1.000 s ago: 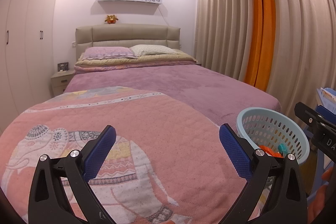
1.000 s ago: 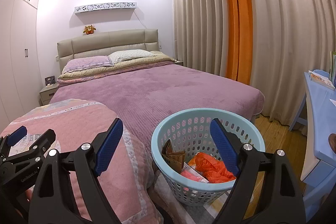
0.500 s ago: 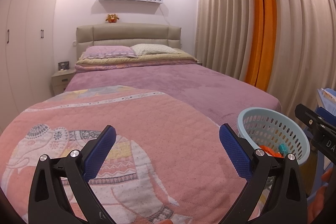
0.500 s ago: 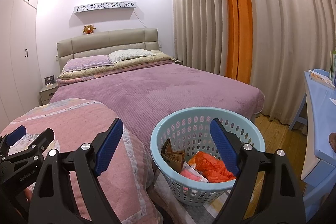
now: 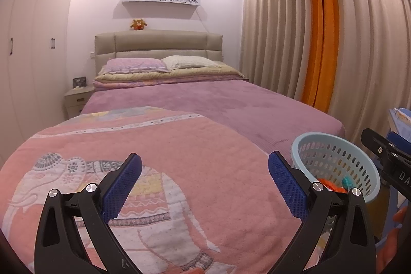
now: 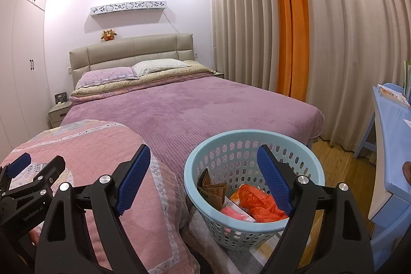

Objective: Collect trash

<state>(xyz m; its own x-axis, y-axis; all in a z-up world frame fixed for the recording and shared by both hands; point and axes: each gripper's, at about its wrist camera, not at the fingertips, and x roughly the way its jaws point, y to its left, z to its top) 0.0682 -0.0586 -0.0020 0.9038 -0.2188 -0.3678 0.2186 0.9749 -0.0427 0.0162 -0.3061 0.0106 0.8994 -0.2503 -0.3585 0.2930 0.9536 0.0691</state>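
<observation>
Staying spread, seemingly: both claws (image 5: 205, 186) (image 6: 204, 180).

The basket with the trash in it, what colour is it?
The basket is light blue with rows of small holes, clearest in the right wrist view.

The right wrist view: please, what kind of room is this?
It is most likely a bedroom in a home. A large bed with pillows stands against the back wall, a small nightstand sits beside it, and tall wardrobe doors line the left wall.
</observation>
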